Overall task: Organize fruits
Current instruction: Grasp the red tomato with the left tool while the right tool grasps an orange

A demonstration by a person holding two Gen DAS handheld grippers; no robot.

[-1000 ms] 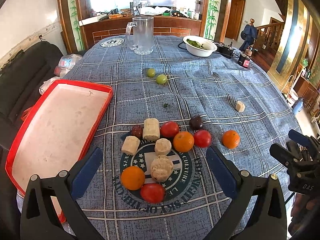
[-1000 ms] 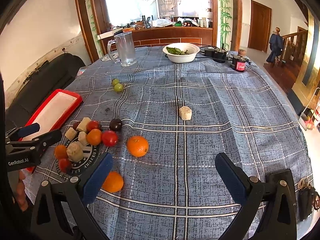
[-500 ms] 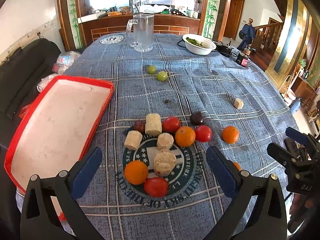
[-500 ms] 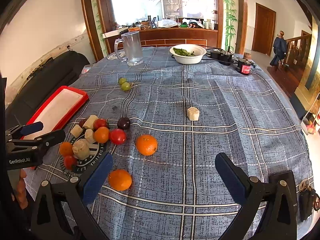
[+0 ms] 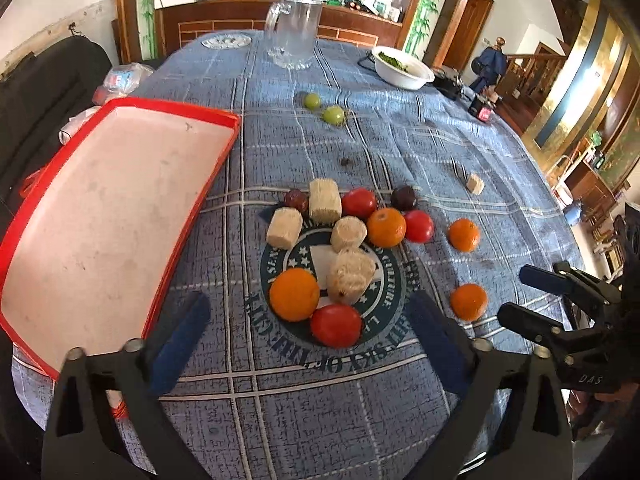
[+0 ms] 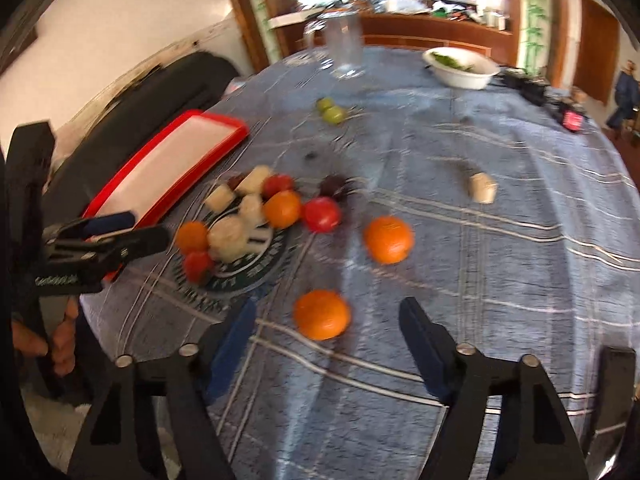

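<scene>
Hovering over the blue checked tablecloth (image 5: 400, 144) with both pairs of fingers spread apart and holding nothing. Between the left gripper (image 5: 308, 332) fingers, just ahead of the tips: a tomato (image 5: 336, 325), an orange (image 5: 294, 294) and pale corn-like chunks (image 5: 350, 276) clustered on the round printed emblem (image 5: 384, 304). Left of the left finger: a red-rimmed tray (image 5: 192, 208). Between the right gripper (image 6: 324, 334) fingers, close to the tips: a lone orange (image 6: 322, 314), blurred; a second orange (image 6: 388, 239) farther ahead. Well beyond both sets of fingertips: two green fruits (image 5: 334, 115), a glass jug (image 5: 294, 32) and a white bowl (image 5: 402, 68)
</scene>
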